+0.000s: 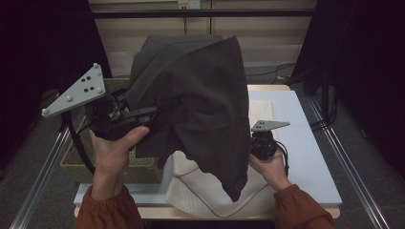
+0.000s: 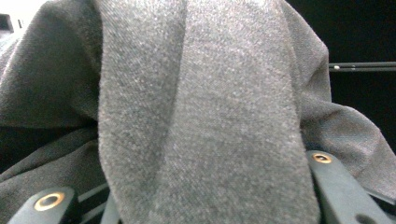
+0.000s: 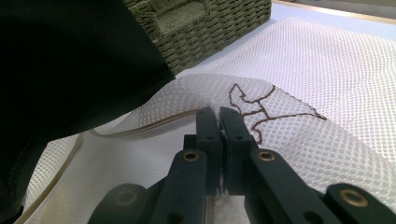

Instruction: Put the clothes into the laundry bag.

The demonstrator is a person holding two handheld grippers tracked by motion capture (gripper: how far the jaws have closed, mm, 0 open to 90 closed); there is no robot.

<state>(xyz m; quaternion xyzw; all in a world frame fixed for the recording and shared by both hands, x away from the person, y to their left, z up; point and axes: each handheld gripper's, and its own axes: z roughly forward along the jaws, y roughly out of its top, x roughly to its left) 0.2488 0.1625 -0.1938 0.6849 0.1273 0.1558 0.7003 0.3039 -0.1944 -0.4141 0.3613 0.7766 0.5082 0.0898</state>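
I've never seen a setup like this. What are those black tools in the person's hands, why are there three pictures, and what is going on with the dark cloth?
A person holds a hand tool with two black jaws in each hand. The high view looks down on the table from above; the other two come from cameras riding on each tool.

The left gripper holds up a dark grey garment, bunched between its jaws. The right gripper is shut on the edge of a white mesh bag lying on the table, lifting that edge a little. A woven basket stands on the left side. The garment hangs over the bag, so it looks as if it may go in.
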